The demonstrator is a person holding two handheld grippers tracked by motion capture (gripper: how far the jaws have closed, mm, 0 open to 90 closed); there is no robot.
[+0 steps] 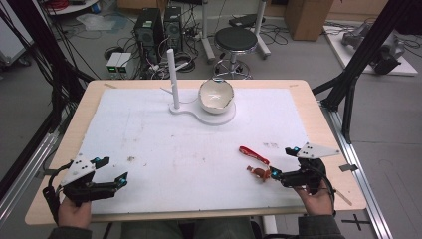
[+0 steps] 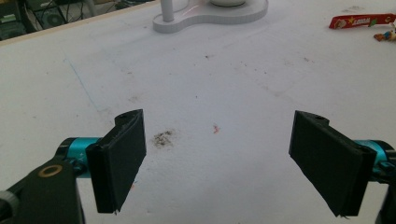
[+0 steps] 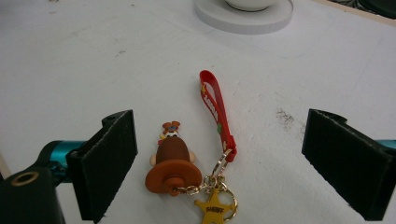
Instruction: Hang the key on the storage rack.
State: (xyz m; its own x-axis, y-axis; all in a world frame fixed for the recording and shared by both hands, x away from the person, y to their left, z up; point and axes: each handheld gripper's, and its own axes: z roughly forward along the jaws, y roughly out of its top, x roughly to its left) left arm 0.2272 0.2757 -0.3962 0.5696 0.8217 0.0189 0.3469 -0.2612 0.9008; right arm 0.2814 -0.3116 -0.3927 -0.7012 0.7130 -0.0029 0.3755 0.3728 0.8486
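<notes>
1. The left gripper rests near the front-left corner of the surface, held by a hand. Its jaws are spread wide with nothing between them; in the left gripper view they frame bare white mat with a small dark smudge.
2. The right gripper sits near the front-right, held by the other hand, jaws spread wide.
3. A keychain lies flat on the mat between the right gripper's jaws, touching neither. It has a brown-hatted figure, a gold star and a red strap that runs away from the gripper.
4. At the far middle of the surface stands a white base carrying a white bowl, with an upright white post just to its left. Both are well apart from the grippers.
5. Beyond the surface, on the floor, are a black stool and computer towers.
</notes>
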